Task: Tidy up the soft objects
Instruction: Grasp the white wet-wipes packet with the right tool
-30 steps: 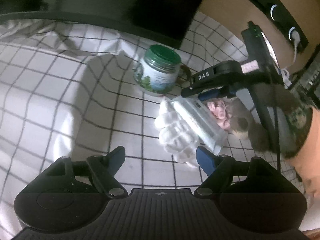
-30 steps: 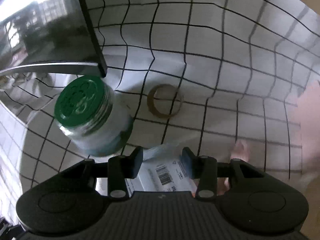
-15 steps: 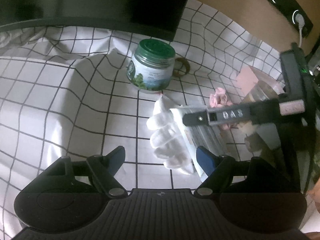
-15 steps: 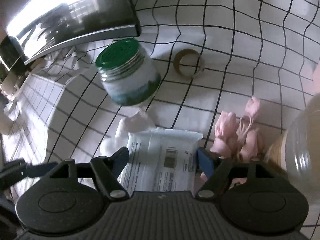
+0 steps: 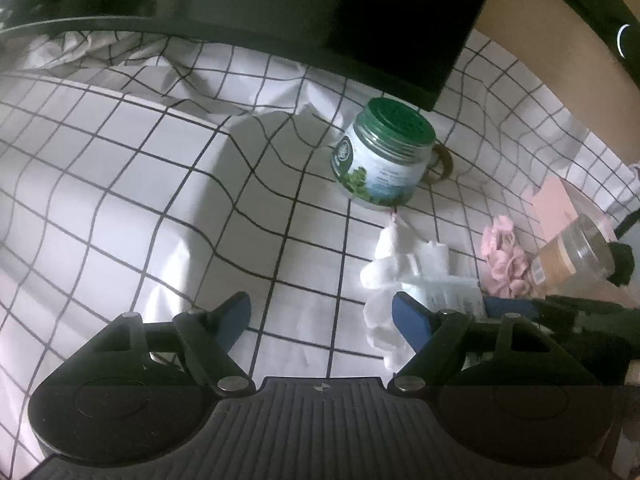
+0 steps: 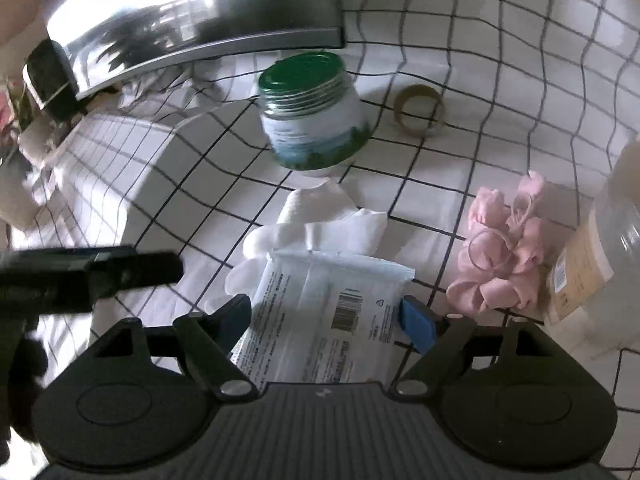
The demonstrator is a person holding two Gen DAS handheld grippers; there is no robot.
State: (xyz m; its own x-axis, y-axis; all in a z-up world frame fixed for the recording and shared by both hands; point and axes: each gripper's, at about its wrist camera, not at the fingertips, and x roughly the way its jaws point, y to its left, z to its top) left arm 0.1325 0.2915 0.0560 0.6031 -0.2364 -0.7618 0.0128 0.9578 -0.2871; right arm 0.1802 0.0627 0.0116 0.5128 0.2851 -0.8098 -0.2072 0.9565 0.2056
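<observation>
A white wipes packet (image 6: 324,312) lies flat on a white fluffy cloth (image 6: 320,216) on the checked tablecloth. My right gripper (image 6: 326,322) straddles the packet's near end. Its jaws are opening, and the blue pads (image 6: 416,328) stand at the packet's edges without squeezing it. A pink scrunchie bundle (image 6: 508,248) lies just right of the packet. In the left wrist view my left gripper (image 5: 324,316) is open and empty over bare cloth, with the fluffy cloth (image 5: 392,260) and the packet (image 5: 452,296) beside its right finger. The right gripper's blue pad (image 5: 508,307) shows at the packet's far side.
A green-lidded jar (image 6: 312,120) stands behind the cloth, with a brown tape ring (image 6: 420,116) to its right. A clear bottle (image 6: 600,248) lies at the far right past the scrunchie. A dark monitor (image 5: 320,12) overhangs the back. The left gripper's arm (image 6: 92,276) crosses the left side.
The right gripper's jaws have widened from a narrow grip on the packet, and it drew back from the jar. In the left wrist view it slid to the lower right edge.
</observation>
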